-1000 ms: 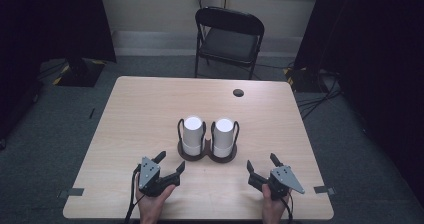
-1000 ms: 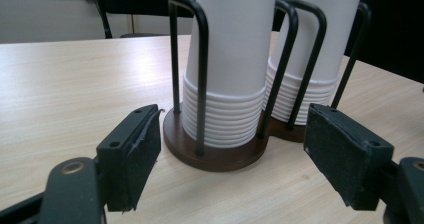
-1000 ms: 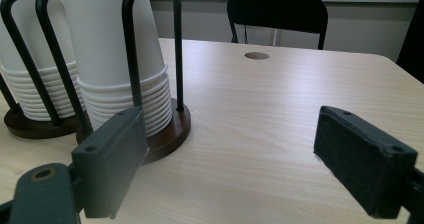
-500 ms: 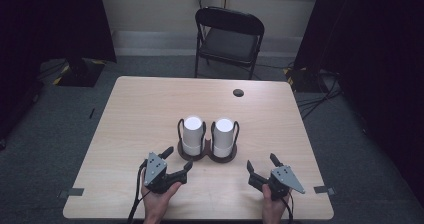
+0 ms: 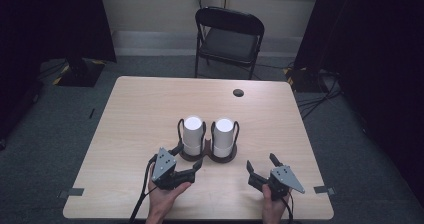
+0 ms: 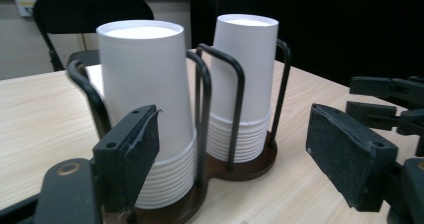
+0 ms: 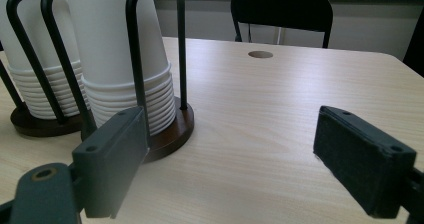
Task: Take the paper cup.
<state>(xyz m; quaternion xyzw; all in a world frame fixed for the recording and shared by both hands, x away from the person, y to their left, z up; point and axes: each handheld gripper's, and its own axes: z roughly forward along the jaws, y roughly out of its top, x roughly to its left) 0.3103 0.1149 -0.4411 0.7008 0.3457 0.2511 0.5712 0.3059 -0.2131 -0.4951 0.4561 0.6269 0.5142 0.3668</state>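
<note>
Two stacks of white paper cups stand upside down in a dark wooden cup holder (image 5: 208, 155) near the middle of the table (image 5: 140, 109), a little toward the near edge. The holder is one brown base with two round seats side by side, each fenced by black wire loops that rise about the cups. The left stack (image 5: 193, 134) sits in the left seat and the right stack (image 5: 224, 136) in the right seat — both upright, bottoms up, with the nested rims showing as a band of rings just above the base. The two stacks stand just beside each other, parted by the wire loops between them.

The left gripper (image 5: 186, 163) is held just at the near left side of the holder, its jaws spread and pinching nothing; they have just been opening a little further, with nothing between the pads. In the left gripper view the left stack (image 6: 147, 109) stands just beyond the left jaw and the right stack (image 6: 243, 84) farther off between the jaws.

The right gripper (image 5: 262, 165) rests near the table's near right edge, apart from the holder — jaws spread wide, with only bare tabletop between them. A black folding chair (image 5: 229, 39) stands beyond the far edge.
</note>
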